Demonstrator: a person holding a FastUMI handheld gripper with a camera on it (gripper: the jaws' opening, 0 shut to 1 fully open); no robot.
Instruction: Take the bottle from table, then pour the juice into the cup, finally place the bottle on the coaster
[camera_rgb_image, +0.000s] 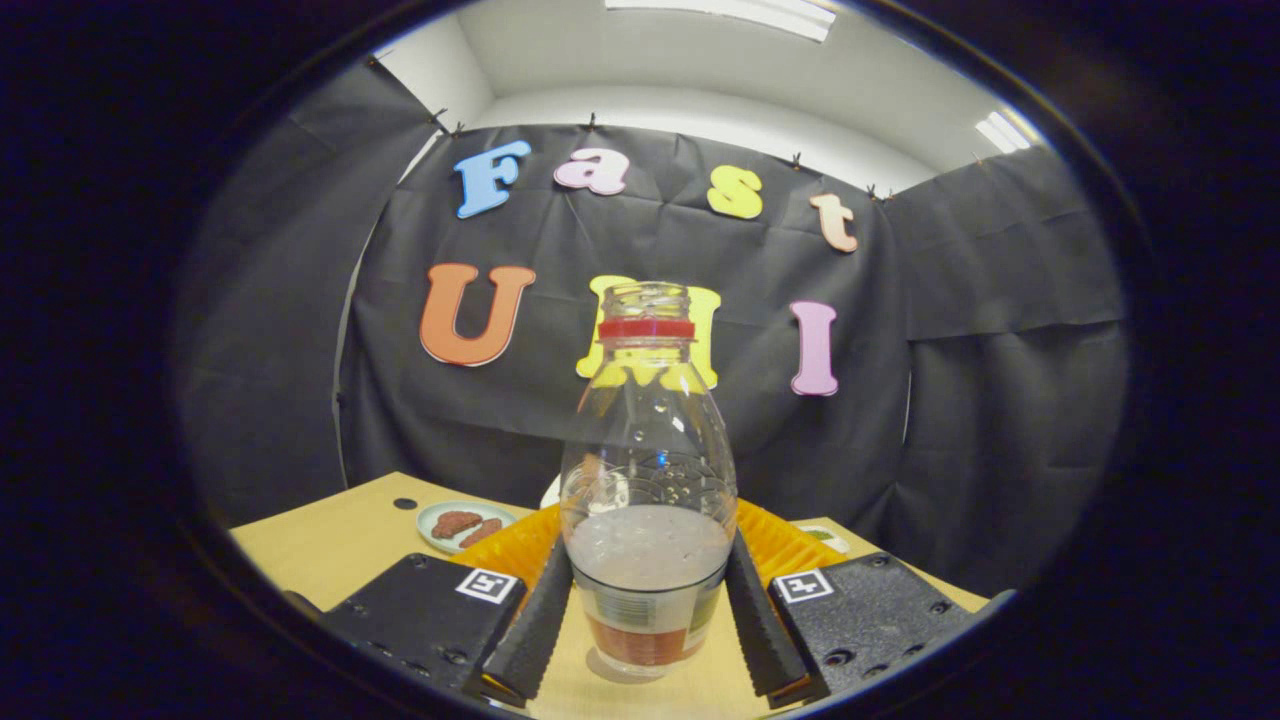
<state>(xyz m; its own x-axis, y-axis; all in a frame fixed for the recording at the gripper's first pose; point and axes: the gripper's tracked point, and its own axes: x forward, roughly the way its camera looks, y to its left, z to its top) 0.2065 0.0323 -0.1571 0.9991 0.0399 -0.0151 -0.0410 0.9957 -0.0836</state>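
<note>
We see our gripper (648, 620) clamped on the clear plastic bottle (648, 480), one finger pressed against each side of its lower body, so the bottle stands upright between them, its base on or just above the pale wooden table (330, 550); we cannot tell which. The bottle has a red ring (646, 328) around its open neck, a cloudy pale liquid filling its lower part, and a reddish band near its base. Directly behind the bottle we see a ribbed orange tray (790, 545) spreading to both sides of it. Beyond the tray, to the bottle's left, lies a small pale green plate (462, 524) holding reddish-brown pieces. Behind the bottle hangs the black cloth wall.
</note>
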